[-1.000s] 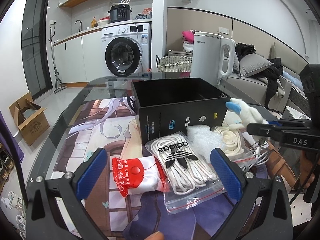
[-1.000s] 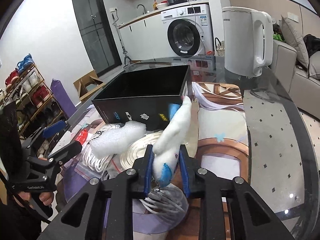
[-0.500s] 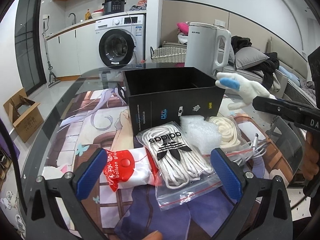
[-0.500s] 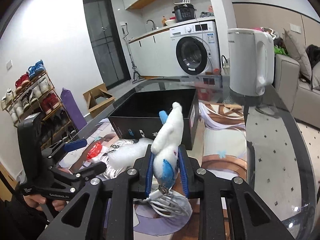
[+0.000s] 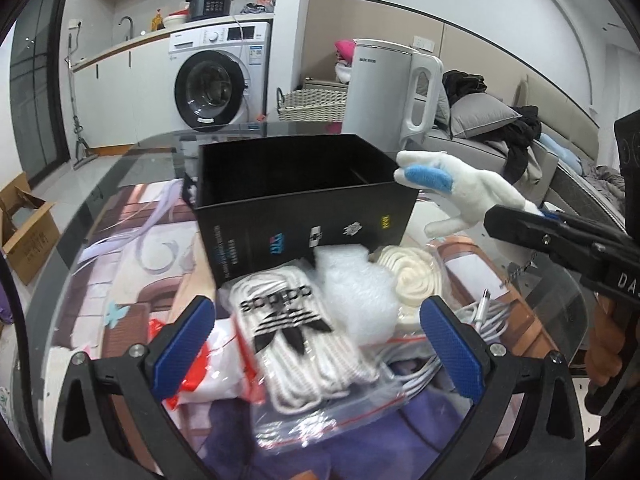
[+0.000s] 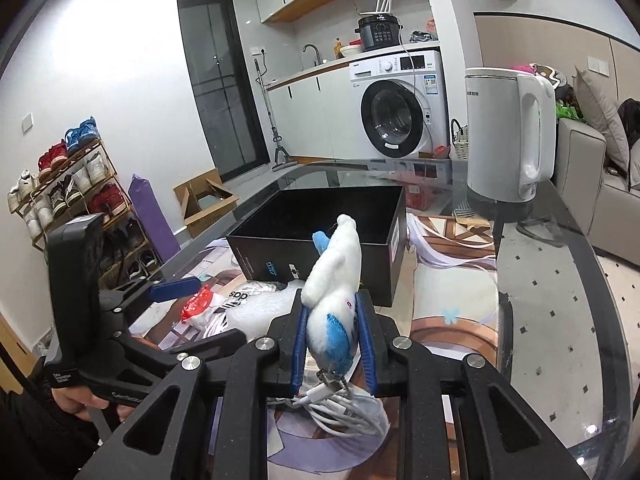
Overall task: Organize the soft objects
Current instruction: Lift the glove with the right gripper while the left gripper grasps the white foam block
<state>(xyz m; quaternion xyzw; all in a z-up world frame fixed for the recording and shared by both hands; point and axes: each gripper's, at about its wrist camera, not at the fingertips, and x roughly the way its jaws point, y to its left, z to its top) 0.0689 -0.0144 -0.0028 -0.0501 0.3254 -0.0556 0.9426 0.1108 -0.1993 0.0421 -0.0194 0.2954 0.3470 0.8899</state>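
Observation:
My right gripper (image 6: 331, 332) is shut on a white and blue plush toy (image 6: 336, 276) and holds it in the air just right of an open black box (image 6: 320, 236); the plush toy also shows in the left wrist view (image 5: 460, 188). My left gripper (image 5: 316, 344) is open and empty, low over a zip bag of white laces (image 5: 296, 340). Around it lie bubble wrap (image 5: 352, 284), a cream rope coil (image 5: 412, 276) and a red and white packet (image 5: 188, 376).
A white kettle (image 6: 508, 132) stands at the back of the glass table (image 6: 552, 280). A white cable bundle (image 6: 344, 412) lies under the right gripper. A washing machine, a sofa, a cardboard box and a shoe rack stand around the table.
The right gripper has lifted the plush toy up and toward the black box's right corner. The left gripper has moved forward and down, closer over the lace bag.

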